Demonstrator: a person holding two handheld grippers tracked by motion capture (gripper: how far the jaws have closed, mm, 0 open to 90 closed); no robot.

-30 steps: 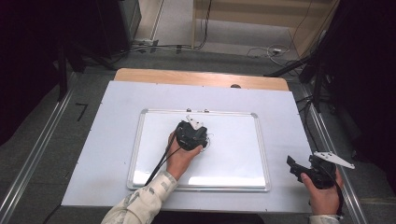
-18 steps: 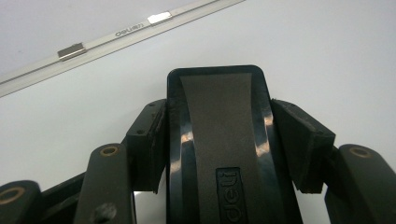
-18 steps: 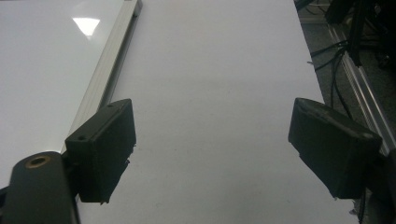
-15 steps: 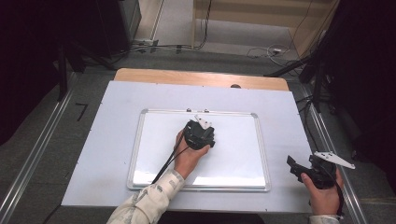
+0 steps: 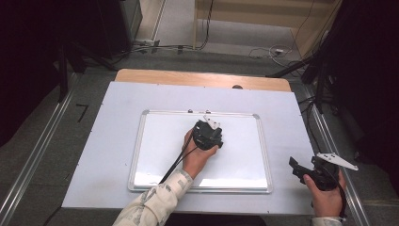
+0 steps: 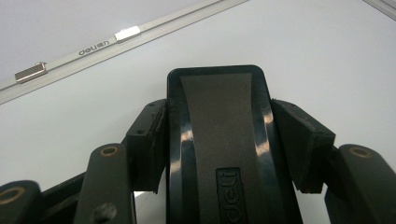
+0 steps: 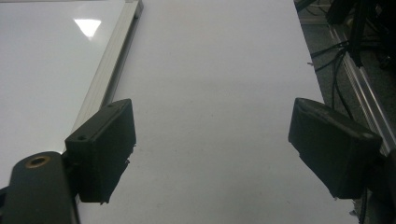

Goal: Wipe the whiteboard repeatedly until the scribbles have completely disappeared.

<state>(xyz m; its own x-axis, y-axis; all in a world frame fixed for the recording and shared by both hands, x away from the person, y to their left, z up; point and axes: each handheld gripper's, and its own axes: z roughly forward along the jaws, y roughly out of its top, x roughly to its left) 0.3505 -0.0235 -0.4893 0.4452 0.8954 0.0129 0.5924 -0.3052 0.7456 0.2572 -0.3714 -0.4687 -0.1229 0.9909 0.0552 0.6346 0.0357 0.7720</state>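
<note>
A white whiteboard (image 5: pixel 160 141) with a silver frame lies flat in the middle of the table. My left gripper (image 5: pixel 207 134) rests over its upper middle, shut on a black whiteboard eraser. In the left gripper view the eraser (image 6: pixel 219 140) sits upright between both pads, pressed against the board surface (image 6: pixel 93 107). My right gripper (image 5: pixel 301 170) hovers at the table's right front corner, off the board. Its jaws stand wide apart with nothing between them in the right gripper view (image 7: pixel 212 144).
A pale tabletop (image 5: pixel 108 136) surrounds the board, with a wooden strip (image 5: pixel 202 77) along the far edge. Metal rails (image 5: pixel 329 141) run down both sides. Cables lie on the floor beyond the table. The board's frame edge (image 7: pixel 109 60) runs left of my right gripper.
My left hand has slid to the right across the whiteboard with the eraser still gripped. The right hand has stayed where it was.
</note>
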